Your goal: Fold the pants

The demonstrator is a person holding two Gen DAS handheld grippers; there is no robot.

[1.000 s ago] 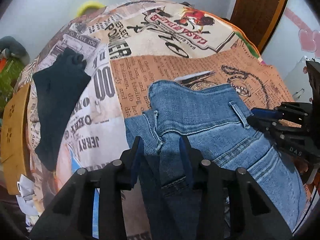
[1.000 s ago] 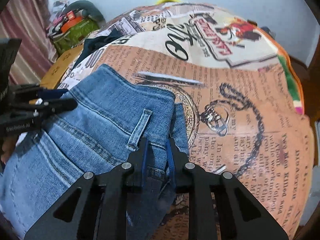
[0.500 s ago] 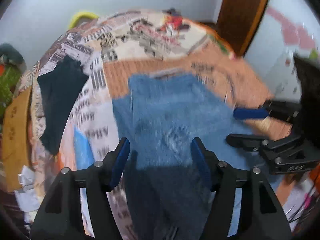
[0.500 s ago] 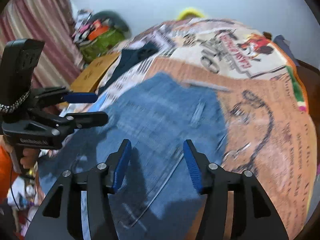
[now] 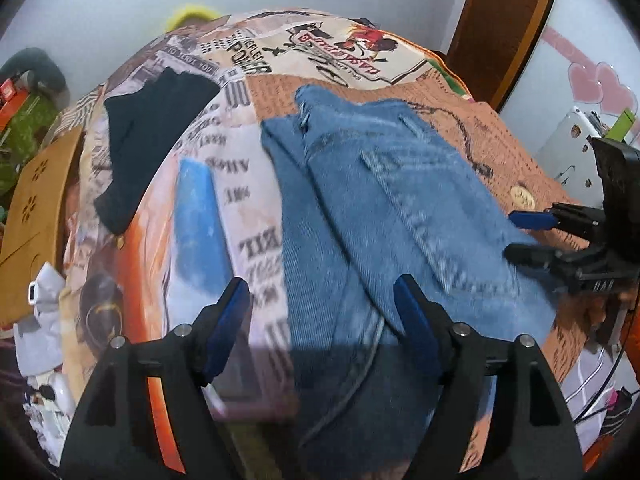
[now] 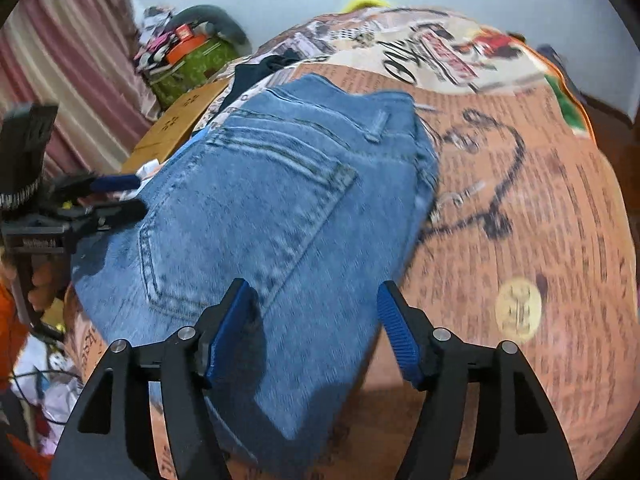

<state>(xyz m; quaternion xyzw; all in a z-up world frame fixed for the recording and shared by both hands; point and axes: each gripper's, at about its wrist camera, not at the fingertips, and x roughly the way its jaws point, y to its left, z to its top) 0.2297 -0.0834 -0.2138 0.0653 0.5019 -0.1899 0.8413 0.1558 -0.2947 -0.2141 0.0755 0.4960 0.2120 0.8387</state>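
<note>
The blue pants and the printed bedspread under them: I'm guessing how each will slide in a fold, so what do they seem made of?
The blue pants look like faded matte denim: visible twill weave, doubled seams, patch pocket. The newspaper-print bedspread looks like thin woven fabric with a flat printed finish; its fibre cannot be told.

Open printed bedspread [image 6: 520,208] right of the folded jeans [image 6: 280,208]; left of them a clear strip, then a dark garment [image 5: 156,136]. Wooden board [image 5: 36,208] and clutter hemming the left edge.
</note>
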